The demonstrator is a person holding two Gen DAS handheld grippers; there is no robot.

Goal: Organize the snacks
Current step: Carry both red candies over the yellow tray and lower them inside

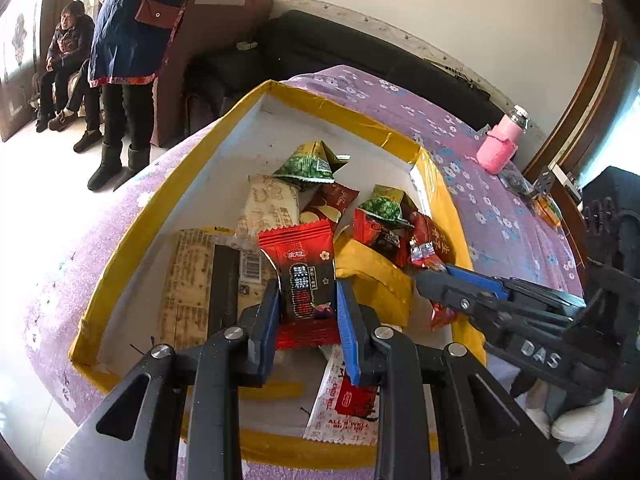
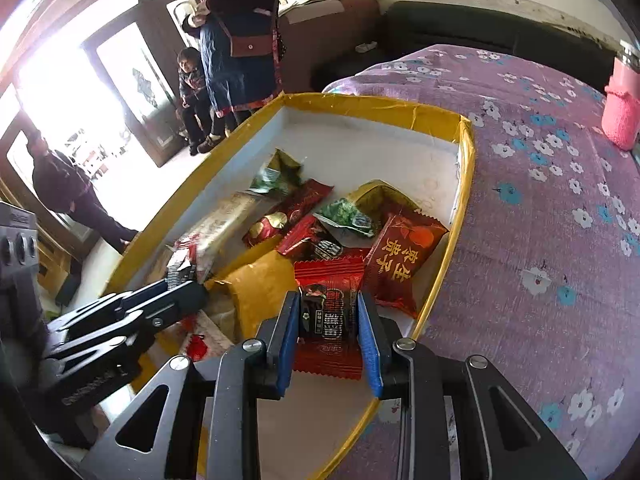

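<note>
A yellow-rimmed white box on the purple flowered cloth holds several snack packets. My left gripper is shut on a red and black candy packet and holds it over the box's near part. My right gripper is shut on a similar red and black packet over the box's right near side. The right gripper also shows in the left wrist view, and the left gripper in the right wrist view. Green pyramid packets, a beige bar and a red packet lie in the box.
A pink-sleeved bottle stands on the cloth at the far right. A dark sofa runs behind the table. People stand and sit at the far left. A yellow flap sticks up inside the box.
</note>
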